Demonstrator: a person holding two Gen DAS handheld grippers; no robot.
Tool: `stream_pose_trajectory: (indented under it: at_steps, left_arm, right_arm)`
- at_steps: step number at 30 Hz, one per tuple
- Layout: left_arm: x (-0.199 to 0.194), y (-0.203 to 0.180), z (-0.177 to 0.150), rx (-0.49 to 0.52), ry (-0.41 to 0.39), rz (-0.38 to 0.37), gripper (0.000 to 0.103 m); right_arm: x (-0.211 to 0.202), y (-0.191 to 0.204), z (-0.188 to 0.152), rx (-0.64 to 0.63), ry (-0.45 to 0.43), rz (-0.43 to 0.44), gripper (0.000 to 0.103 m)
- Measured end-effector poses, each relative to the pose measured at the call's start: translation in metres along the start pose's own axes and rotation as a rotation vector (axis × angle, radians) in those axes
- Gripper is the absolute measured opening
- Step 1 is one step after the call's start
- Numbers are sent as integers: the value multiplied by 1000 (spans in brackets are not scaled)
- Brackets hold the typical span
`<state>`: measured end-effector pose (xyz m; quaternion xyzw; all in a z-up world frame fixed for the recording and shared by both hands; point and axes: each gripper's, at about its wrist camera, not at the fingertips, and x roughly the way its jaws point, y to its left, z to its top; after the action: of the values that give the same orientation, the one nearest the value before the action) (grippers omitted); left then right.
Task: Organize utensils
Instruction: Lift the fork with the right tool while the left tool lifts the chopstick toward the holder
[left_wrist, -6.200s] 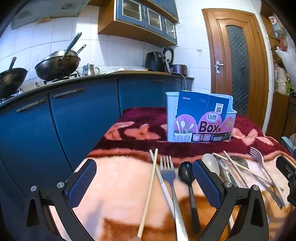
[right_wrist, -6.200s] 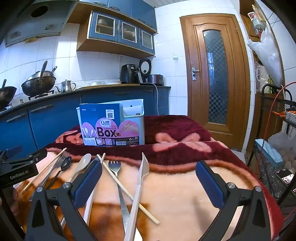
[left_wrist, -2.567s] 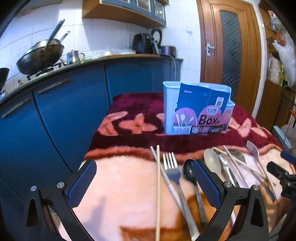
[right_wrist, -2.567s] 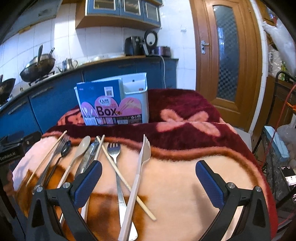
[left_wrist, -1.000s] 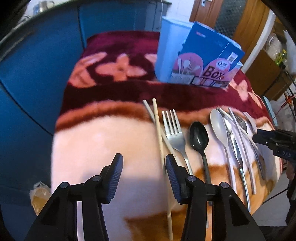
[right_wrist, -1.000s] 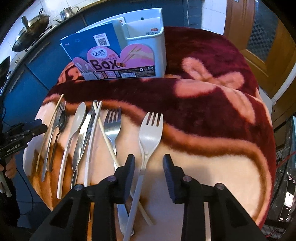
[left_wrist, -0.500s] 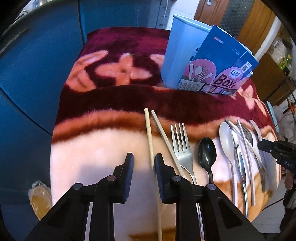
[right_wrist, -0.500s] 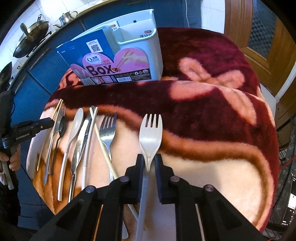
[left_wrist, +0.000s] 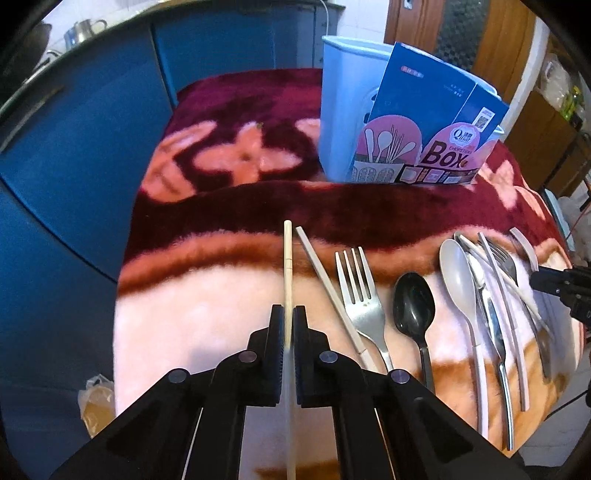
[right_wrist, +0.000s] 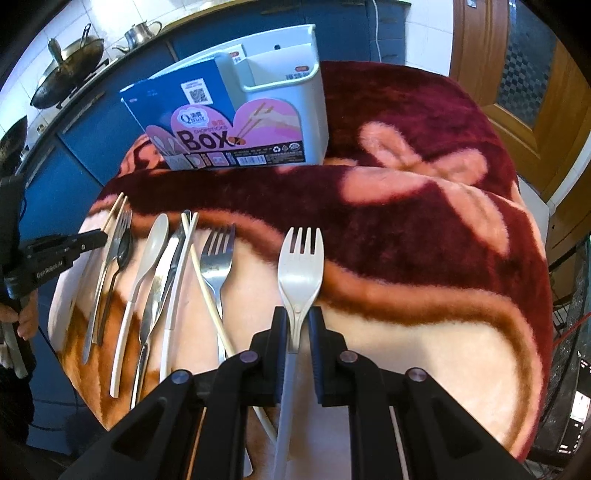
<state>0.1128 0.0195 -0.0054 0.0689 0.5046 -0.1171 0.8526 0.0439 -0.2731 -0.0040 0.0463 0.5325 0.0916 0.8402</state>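
My left gripper (left_wrist: 288, 314) is shut on a pale wooden chopstick (left_wrist: 287, 266) that points away over the blanket. My right gripper (right_wrist: 296, 318) is shut on the handle of a white plastic fork (right_wrist: 300, 258). A white utensil holder (right_wrist: 291, 81) with a blue "Box" card (right_wrist: 207, 125) stands at the back; it also shows in the left wrist view (left_wrist: 351, 110). Between the grippers lie a second chopstick (left_wrist: 328, 288), a metal fork (left_wrist: 360, 295), a black spoon (left_wrist: 413, 306), a white spoon (left_wrist: 460, 280), a knife (right_wrist: 162, 284) and another metal fork (right_wrist: 218, 258).
A red and peach flowered blanket (right_wrist: 424, 221) covers the table, which drops off at the left and right edges. Blue kitchen cabinets (left_wrist: 74, 147) stand close on the left. A wooden door (right_wrist: 517, 74) is behind on the right. A wok (right_wrist: 66, 59) sits on the stove.
Both grippers tilted down over the table and closed. The left one shut on the chopstick and the right one shut on the white fork's handle.
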Motion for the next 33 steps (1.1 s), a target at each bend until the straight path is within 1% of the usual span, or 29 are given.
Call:
stream_pose_trajectory:
  at_steps: [6,8,11,14,21,24,28,29,30,31,33]
  left_arm:
    - [-20,6,-7,-13,-74,4,4]
    - [-30,9,-8,-21,-113,-1,4]
    - [-43,11,-9,-26,-174,20,4]
    - [-59,12,-6,-34,-243,35,4]
    - [-82,9,3,-59,-356,31,4]
    - [-89,4,9,-61,-401,37,4]
    - [-99,-5,18,-58,-463,41,4]
    - [-101,-7,21,-57,-480,38,4]
    - [-103,-9,24,-57,-492,38,4]
    - [-105,-11,25,-56,-504,38,4]
    - [-107,-15,30,-57,-527,35,4]
  right_arm:
    - [-11,-1,-2,25,-53,23,13]
    - [-16,0,-3,29,-77,33,13]
    - [-26,2,-2,31,-121,50,13]
    - [-39,7,0,31,-186,70,13]
    - [-67,17,3,22,-342,90,12]
    - [-78,19,4,25,-398,97,12]
    - [-86,20,7,20,-447,91,12]
    - [-87,20,8,21,-457,92,11]
    - [-89,20,9,21,-466,93,4]
    - [-90,21,9,18,-472,93,2]
    - [-94,21,12,12,-488,88,2]
